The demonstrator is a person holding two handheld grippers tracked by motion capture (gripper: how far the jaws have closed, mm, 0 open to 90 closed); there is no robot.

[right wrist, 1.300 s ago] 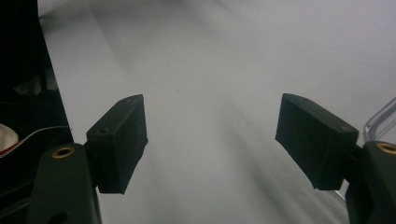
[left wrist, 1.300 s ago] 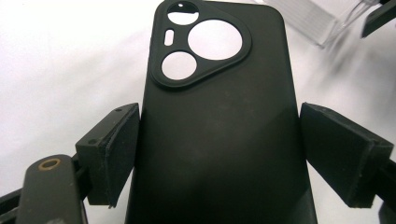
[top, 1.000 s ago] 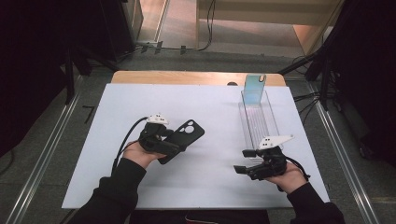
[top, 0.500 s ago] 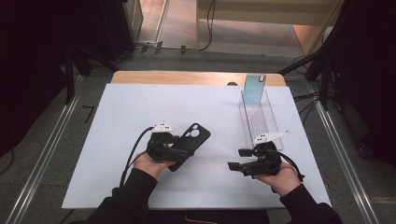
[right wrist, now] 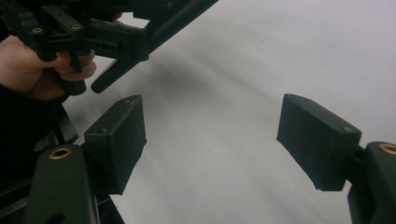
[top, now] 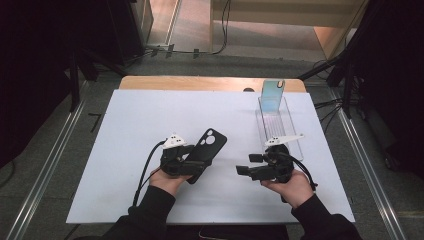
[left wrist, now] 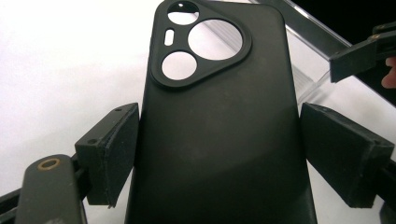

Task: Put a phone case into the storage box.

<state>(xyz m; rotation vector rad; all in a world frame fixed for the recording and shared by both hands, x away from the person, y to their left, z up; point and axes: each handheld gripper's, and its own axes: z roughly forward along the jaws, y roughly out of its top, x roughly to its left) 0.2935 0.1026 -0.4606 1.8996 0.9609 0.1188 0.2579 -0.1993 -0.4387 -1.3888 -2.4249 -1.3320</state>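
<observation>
A black phone case [top: 208, 146] with round camera cut-outs is held off the white mat, tilted up to the right. My left gripper [top: 191, 163] is shut on the case's lower half; both pads press its long edges [left wrist: 219, 116]. My right gripper [top: 246, 165] hovers a short way to the right of it, pointing left at the case. It is open, with only bare mat between its pads [right wrist: 210, 135]. The left gripper [right wrist: 93, 32] and its hand show at the top left of the right gripper view.
A clear plastic tray [top: 286, 131] lies at the back right of the white mat [top: 125, 130], just beyond my right hand. A pale, shiny phone [top: 272, 95] stands upright at its far end. The wooden table edge [top: 200, 82] runs behind the mat.
My left hand has brought the case right and nearer the front edge. My right hand has moved left, toward the case. Both grips look the same as before.
</observation>
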